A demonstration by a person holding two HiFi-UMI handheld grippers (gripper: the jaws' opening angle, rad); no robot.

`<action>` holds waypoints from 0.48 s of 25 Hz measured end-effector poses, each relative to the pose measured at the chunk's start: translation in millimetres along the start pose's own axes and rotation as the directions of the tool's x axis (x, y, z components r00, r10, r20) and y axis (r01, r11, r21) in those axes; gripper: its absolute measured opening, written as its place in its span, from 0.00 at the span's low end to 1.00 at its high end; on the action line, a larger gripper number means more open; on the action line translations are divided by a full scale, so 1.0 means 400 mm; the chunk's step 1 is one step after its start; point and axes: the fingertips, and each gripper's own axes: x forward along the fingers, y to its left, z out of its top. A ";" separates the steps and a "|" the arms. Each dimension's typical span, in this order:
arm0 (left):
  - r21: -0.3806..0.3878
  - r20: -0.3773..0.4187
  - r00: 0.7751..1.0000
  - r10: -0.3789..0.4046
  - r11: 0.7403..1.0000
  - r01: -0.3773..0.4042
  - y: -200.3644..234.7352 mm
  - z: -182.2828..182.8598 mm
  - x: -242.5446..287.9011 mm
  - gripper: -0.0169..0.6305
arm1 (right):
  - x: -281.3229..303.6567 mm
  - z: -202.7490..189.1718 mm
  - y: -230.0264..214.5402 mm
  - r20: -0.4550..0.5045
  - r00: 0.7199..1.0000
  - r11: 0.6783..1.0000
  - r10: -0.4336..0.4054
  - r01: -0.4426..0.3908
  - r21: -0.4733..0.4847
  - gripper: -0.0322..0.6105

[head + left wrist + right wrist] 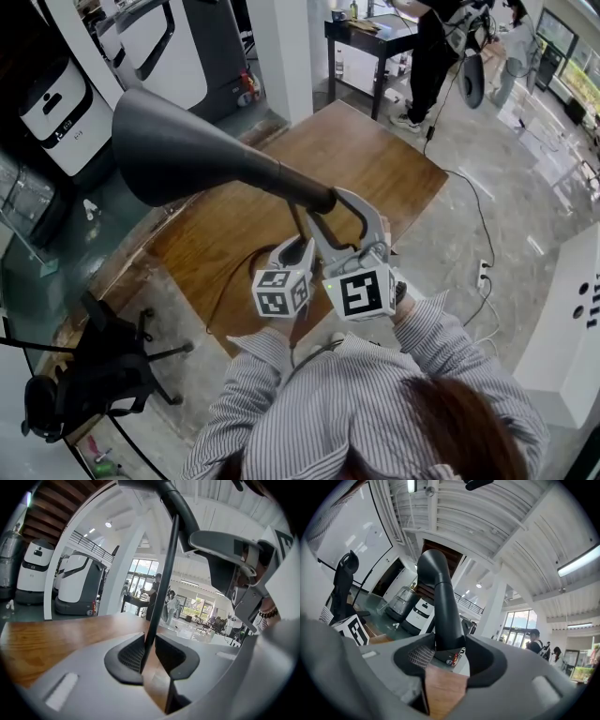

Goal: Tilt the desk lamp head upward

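Pinching lamp stem (161, 583): left hand-held gripper (149, 651); right hand-held gripper (446, 654) clasps lamp head (440, 606).

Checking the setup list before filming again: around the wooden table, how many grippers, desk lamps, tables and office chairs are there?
grippers: 2 (left gripper, right gripper)
desk lamp: 1
wooden table: 1
office chair: 1
Total: 5
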 end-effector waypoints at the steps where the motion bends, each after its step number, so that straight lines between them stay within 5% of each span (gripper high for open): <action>1: 0.001 -0.002 1.000 0.000 1.000 0.000 0.001 -0.001 0.000 0.13 | 0.002 0.000 0.005 0.010 1.000 1.000 -0.002 0.002 0.018 0.36; 12: -0.003 -0.002 1.000 -0.002 1.000 0.002 0.005 0.003 0.002 0.13 | 0.017 0.001 0.021 0.063 0.998 0.988 -0.029 0.019 0.155 0.36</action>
